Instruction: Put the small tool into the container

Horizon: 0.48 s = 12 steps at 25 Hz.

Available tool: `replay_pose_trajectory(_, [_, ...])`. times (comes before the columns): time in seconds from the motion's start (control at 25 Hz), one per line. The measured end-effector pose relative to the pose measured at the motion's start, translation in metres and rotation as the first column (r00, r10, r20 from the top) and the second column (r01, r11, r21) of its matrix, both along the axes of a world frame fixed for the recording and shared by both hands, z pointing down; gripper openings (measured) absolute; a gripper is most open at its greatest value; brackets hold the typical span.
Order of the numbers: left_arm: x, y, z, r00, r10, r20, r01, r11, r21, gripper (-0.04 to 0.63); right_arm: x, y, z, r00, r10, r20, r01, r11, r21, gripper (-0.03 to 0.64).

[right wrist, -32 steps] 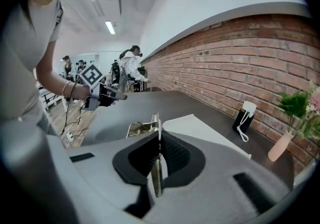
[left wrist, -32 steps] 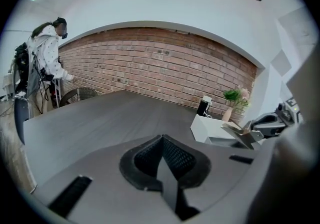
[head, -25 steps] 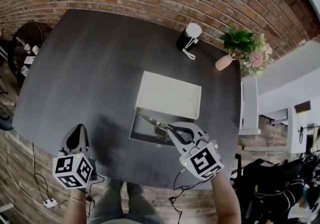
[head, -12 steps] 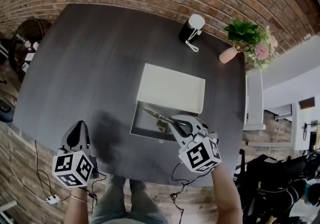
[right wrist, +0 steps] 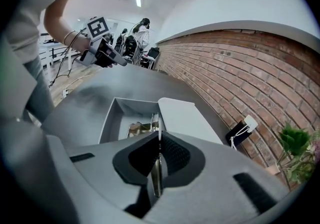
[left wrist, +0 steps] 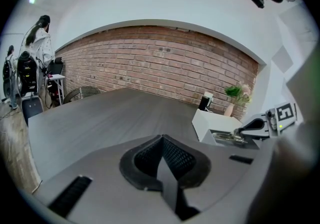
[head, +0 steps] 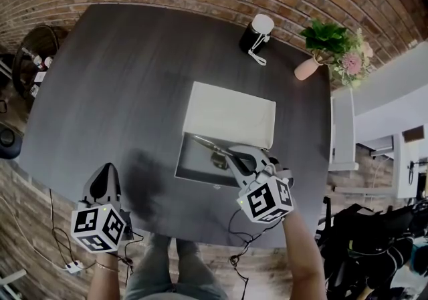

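Observation:
An open grey container [head: 189, 170] sits on the dark table [head: 120, 78], its white lid [head: 231, 117] lying flat behind it. My right gripper [head: 235, 160] hangs over the container's right side, shut on a small metal tool [head: 208, 148] that points left over the inside. In the right gripper view the thin metal tool [right wrist: 156, 135] runs between the closed pads, above the container [right wrist: 112, 118]. My left gripper [head: 104, 186] is shut and empty at the table's near left edge; its pads [left wrist: 176, 159] meet with nothing between them.
A black cylinder with a white top [head: 255, 35] and a pink vase of flowers [head: 326, 55] stand at the far right of the table. A round fan [head: 32, 58] is on the floor to the left. People stand far off [left wrist: 40, 43].
My right gripper has edged a little forward over the container with the tool still in it. The left gripper has stayed put.

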State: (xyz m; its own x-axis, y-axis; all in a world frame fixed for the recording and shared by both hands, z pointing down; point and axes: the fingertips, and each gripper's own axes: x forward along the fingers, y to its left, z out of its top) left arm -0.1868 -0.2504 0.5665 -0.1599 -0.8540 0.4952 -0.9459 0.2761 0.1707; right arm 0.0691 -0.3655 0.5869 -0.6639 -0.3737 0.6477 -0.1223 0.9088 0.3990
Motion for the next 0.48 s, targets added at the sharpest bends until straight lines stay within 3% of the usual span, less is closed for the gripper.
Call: replay_pose_trajectory(0.48, [0.003,0.004,-0.002,1.000,0.008,-0.001,-0.008,1.000,0.000,0.002,0.003,-0.010,0.016,0.998,0.023,-0.051,-0.020,0.999,0.050,0.009])
